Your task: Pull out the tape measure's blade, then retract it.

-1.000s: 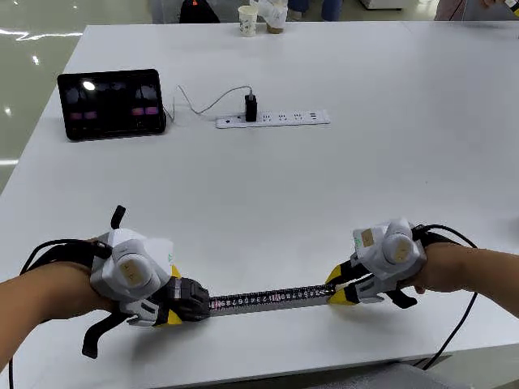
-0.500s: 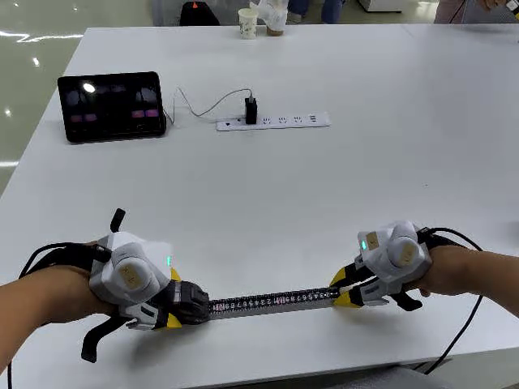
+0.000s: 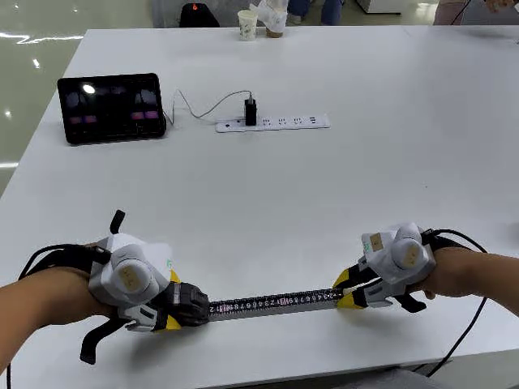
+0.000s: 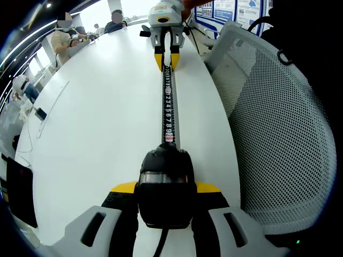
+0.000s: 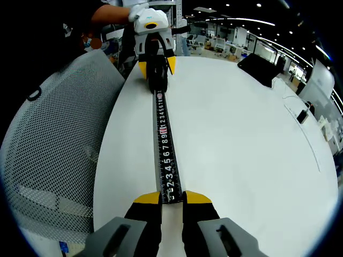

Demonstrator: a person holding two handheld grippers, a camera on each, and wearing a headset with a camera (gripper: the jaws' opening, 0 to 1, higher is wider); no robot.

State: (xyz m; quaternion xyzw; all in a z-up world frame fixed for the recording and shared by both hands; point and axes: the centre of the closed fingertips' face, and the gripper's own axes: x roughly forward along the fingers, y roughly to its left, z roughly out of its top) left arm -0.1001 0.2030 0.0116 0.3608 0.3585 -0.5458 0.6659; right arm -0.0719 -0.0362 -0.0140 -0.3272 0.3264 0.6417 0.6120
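At a white table (image 3: 340,178), my left gripper (image 3: 180,306) clamps the black case (image 3: 193,303) of the tape measure. The case rests on the tabletop near the front edge, its sides pinched between the yellow-tipped jaws. My right gripper (image 3: 346,293) is closed on the free end of the blade (image 3: 272,303), with the jaws meeting on the strip beside its lowest numbers.

The blade runs straight and low along the table between the two grippers, printed face up, dark with white figures and a few red marks. In the left gripper view it leads away from the case to the right gripper at the far end. In the right gripper view it leads from my jaws to the case held in the left gripper.

A grey mesh chair (image 4: 278,128) stands just off the table's front edge. Farther back on the table are a dark tablet (image 3: 111,106) and a white power strip (image 3: 276,121) with a black plug (image 3: 250,109) in it. A thin cable (image 3: 207,101) runs from the plug toward the tablet. A paper cup (image 3: 247,22) stands near the far edge.
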